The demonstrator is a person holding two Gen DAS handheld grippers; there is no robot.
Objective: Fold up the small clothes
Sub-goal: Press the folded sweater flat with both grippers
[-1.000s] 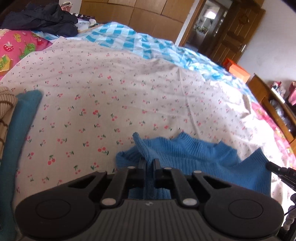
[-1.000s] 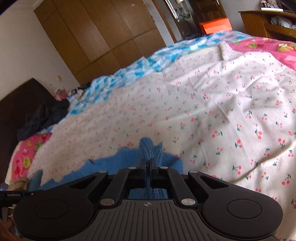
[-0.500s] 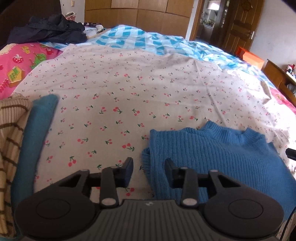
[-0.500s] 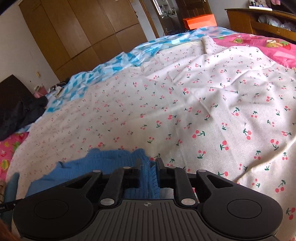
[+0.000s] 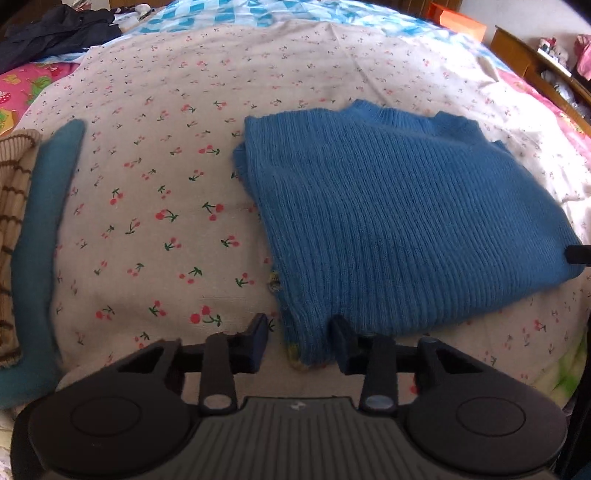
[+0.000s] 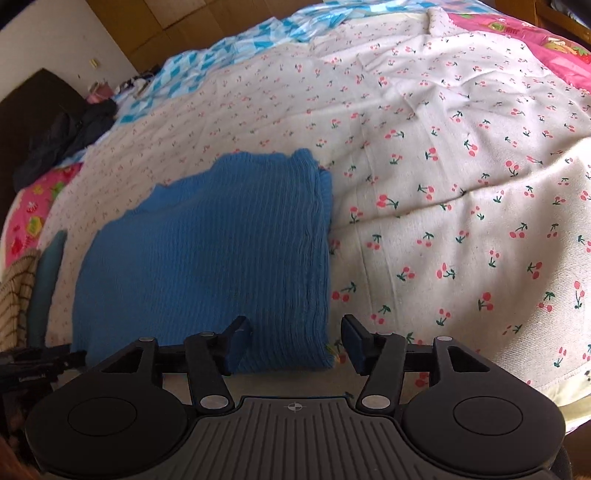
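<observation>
A blue ribbed-knit sweater [image 5: 399,206] lies folded into a rough rectangle on a bed covered by a cream sheet printed with small red cherries [image 5: 155,206]. Its collar faces away from the viewer and its near hem sits at the bed's front edge. The left tongs [image 5: 299,341] straddle the sweater's near left corner: the jaws are easing inward, with the corner of the knit between them, but the pads do not yet press on it, so nothing is held. The right tongs [image 6: 293,343] straddle the near right corner; their jaws are spreading apart, with the knit's edge between them and clear of both pads. The sweater looks soft, thick and light. It would likely sag and drape when lifted, and its stacked layers could slide apart, so the doubled edge at each near corner seems the best place to pinch, catching all layers together. The ribbing should give good friction, and nothing about it seems fragile. To the left, well apart from the sweater, a teal garment [image 5: 40,229] and a tan striped knit [image 5: 13,206] lie side by side. A dark pile of clothing [image 5: 55,31] sits at the far corner of the bed.
</observation>
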